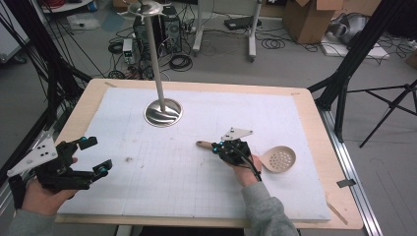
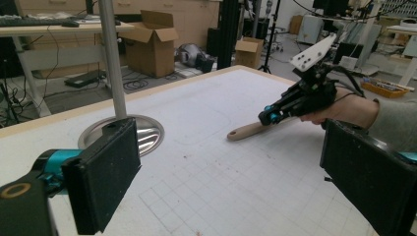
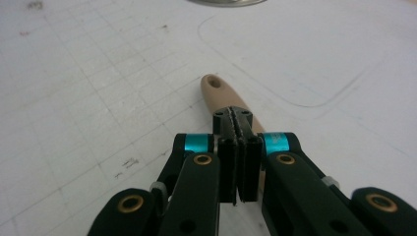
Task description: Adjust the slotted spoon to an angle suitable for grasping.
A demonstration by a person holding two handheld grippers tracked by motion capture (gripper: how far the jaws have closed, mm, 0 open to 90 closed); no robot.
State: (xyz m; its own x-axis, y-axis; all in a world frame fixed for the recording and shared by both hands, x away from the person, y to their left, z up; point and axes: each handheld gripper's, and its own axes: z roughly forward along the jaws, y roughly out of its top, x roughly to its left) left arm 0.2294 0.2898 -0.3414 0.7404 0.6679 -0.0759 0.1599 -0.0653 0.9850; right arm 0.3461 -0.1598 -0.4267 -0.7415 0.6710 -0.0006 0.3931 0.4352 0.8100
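Note:
A beige slotted spoon (image 1: 279, 159) lies flat on the white mat, bowl to the right, handle (image 3: 216, 88) pointing left. My right gripper (image 1: 220, 146) sits low over the handle's left part. In the right gripper view its jaws (image 3: 238, 120) are pressed together with nothing between the pads, and the handle runs underneath them. The left gripper view shows that right gripper (image 2: 270, 116) tipped down at the handle (image 2: 246, 132). My left gripper (image 1: 97, 155) stands open at the table's left edge, its pads (image 2: 105, 172) wide apart and holding nothing.
A metal stand with a round base (image 1: 163, 112) and a tall pole (image 1: 155, 54) rises at the back middle of the white gridded mat (image 1: 162, 182). Tripods, cables and cardboard boxes stand on the floor around the wooden table (image 1: 314, 105).

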